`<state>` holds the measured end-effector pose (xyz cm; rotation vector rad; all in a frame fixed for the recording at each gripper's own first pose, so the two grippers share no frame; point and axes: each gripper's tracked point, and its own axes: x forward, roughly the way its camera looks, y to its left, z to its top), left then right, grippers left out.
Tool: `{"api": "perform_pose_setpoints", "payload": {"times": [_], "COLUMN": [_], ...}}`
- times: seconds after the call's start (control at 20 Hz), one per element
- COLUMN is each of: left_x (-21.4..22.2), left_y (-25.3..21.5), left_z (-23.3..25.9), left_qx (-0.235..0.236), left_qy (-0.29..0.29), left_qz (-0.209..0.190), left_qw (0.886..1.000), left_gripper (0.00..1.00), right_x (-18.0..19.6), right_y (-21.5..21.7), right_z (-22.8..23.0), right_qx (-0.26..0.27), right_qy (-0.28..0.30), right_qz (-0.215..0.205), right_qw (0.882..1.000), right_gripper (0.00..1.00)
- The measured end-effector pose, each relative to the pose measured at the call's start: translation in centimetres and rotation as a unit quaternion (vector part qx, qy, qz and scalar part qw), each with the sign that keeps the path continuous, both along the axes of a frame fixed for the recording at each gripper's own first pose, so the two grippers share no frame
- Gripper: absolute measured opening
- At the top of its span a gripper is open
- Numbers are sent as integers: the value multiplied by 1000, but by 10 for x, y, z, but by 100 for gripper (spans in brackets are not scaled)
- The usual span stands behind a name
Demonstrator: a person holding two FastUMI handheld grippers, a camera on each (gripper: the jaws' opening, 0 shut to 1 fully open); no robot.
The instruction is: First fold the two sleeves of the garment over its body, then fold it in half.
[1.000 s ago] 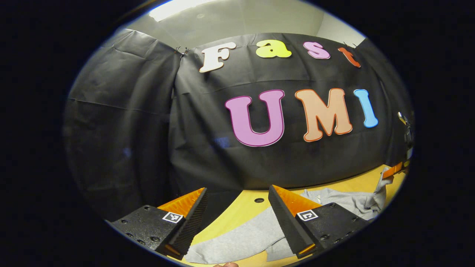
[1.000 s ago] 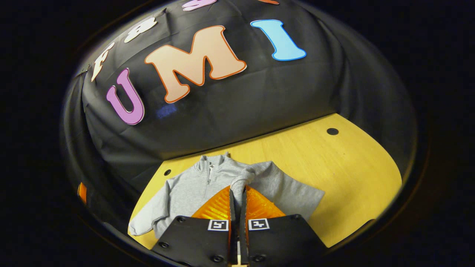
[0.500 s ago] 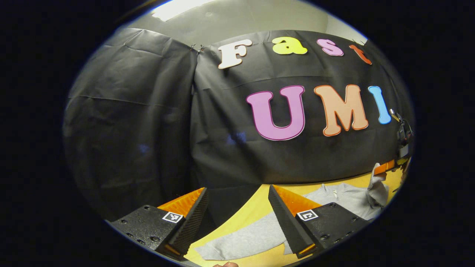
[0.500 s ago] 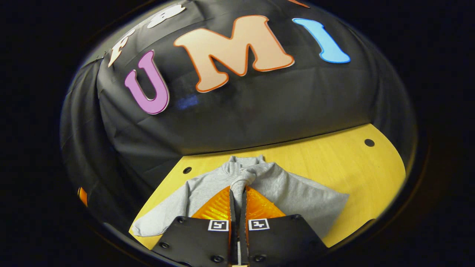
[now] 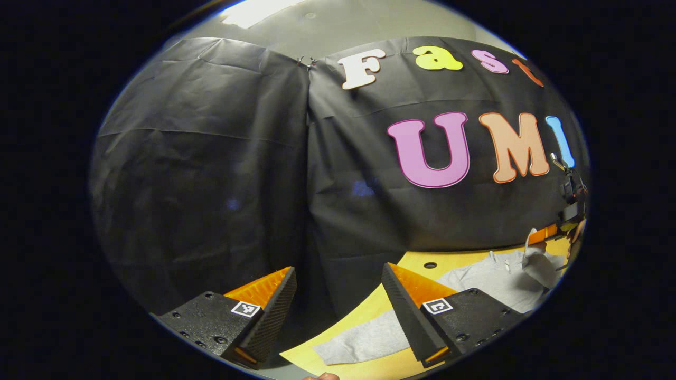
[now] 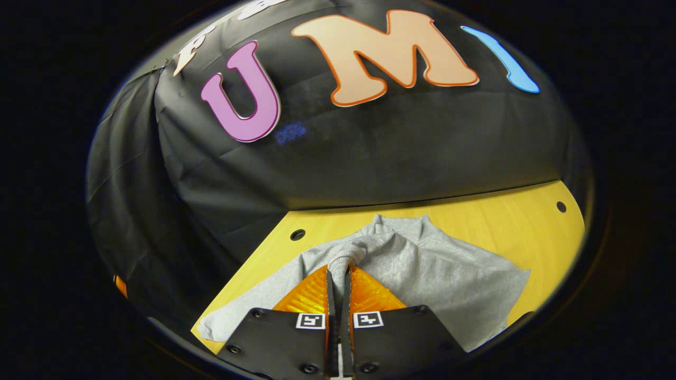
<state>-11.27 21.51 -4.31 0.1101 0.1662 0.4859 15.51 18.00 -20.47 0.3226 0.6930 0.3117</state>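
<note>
The table (image 6: 475, 216) carries the grey garment (image 6: 438, 274), laid flat near the booth's wall, collar toward it. First step is in hand: the right gripper (image 6: 338, 274), fingers closed together, pinches the cuff of one sleeve (image 6: 346, 253) raised over the body. The other sleeve (image 5: 364, 343) lies flat and unfolded. The left gripper (image 5: 338, 279) stands wide open, holding nothing. Next move likely calls for laying the cuff down and releasing.

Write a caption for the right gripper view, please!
Right gripper shut on a sleeve, carrying it over the grey garment on the table.
</note>
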Motion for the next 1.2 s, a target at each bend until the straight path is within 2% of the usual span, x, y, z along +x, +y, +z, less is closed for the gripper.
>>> {"api": "perform_pose_setpoints", "payload": {"times": [0.05, 0.1, 0.15, 0.2, 0.45, 0.5, 0.55, 0.6, 0.7, 0.75, 0.85, 1.0, 1.1, 1.2], "left_x": [-5, -10, -13, -17, -41, -44, -47, -48, -50, -51, -47, -37, -30, -25], "left_y": [6, 11, 17, 22, 48, 51, 55, 57, 60, 62, 62, 56, 48, 41], "left_z": [-3, -2, -4, -3, -12, -12, -15, -17, -23, -27, -39, -61, -81, -100], "left_qx": [0, 0, 0, 0, -2, -2, -2, -3, -3, -3, -6, -14, -25, -45], "left_qy": [2, 3, 5, 6, 17, 19, 21, 23, 30, 33, 43, 64, 80, 96], "left_qz": [6, 11, 17, 23, 55, 59, 62, 64, 65, 65, 61, 46, 31, 19], "left_qw": [1000, 1000, 1000, 1000, 998, 998, 998, 998, 997, 997, 997, 997, 996, 994], "left_gripper": [95, 100, 100, 95, 95, 95, 100, 95, 95, 95, 95, 96, 96, 95], "right_x": [1, 2, 4, 3, -18, -21, -25, -28, -36, -40, -44, -43, -46, -50], "right_y": [12, 23, 37, 49, 104, 112, 118, 123, 133, 138, 146, 131, 121, 112], "right_z": [-1, -3, -8, -15, -47, -54, -63, -69, -81, -86, -72, -46, -32, -19], "right_qx": [-2, -4, -8, -13, -35, -42, -49, -55, -55, -50, -41, -75, -87, -91], "right_qy": [-1, 0, 2, 5, 32, 36, 41, 48, 62, 66, 52, -3, -30, -48], "right_qz": [8, 17, 27, 37, 94, 103, 110, 116, 126, 134, 140, 127, 128, 128], "right_qw": [1000, 1000, 1000, 999, 994, 993, 992, 991, 989, 987, 988, 989, 987, 986], "right_gripper": [5, 5, 5, 5, 5, 5, 5, 3, 6, 12, 47, 100, 96, 99]}}
